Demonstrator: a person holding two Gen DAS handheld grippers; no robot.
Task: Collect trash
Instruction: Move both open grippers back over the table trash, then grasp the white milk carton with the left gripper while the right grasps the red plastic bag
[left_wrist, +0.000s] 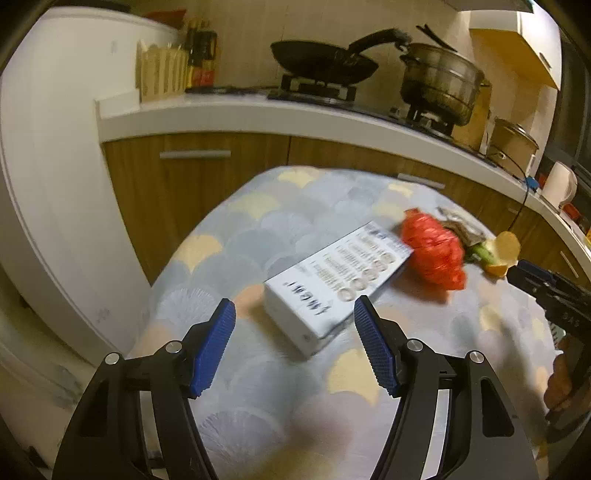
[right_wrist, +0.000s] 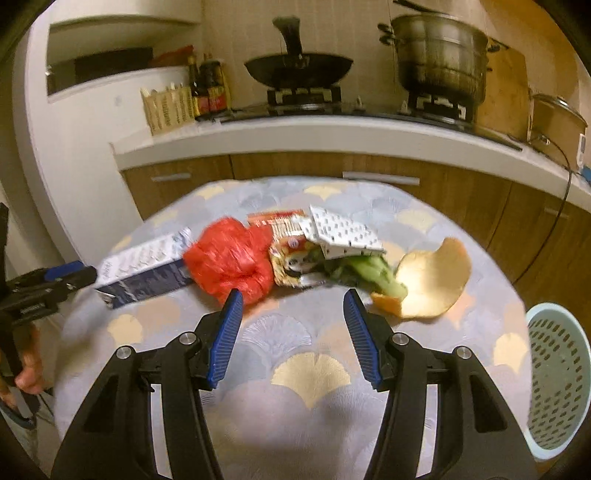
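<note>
Both tools stand with their jaws apart and nothing between the blue pads: the left gripper (left_wrist: 294, 308) hangs over the patterned tablecloth (left_wrist: 288, 424) just short of the near corner of the white carton (left_wrist: 334, 280), not touching it, and the right gripper (right_wrist: 293, 300) hangs above bare cloth in front of the heap of rubbish, also touching nothing. Both point forward and downward at the table. In the right wrist view a hand (right_wrist: 27, 369) shows at the left edge, wrapped round the handle of the left tool; in the left wrist view the other tool enters from the right edge, with fingers dimly seen beneath it. On the table lies the trash, side by side in one loose row — one long white carton at the left, one crumpled red plastic bag (right_wrist: 231, 260) touching its end, one printed snack wrapper (right_wrist: 286, 254) beside the bag, one folded white card with small dark marks (right_wrist: 341, 232) lying tilted on the wrapper and on one green vegetable stalk (right_wrist: 373, 271), and one curled orange peel (right_wrist: 432, 280) at the right. One pale blue perforated basket (right_wrist: 557, 380) stands off the table's right edge — near the peel, apart from it. Behind, on the stove, one black wok (right_wrist: 297, 70) and one steel pot (right_wrist: 439, 55).
</note>
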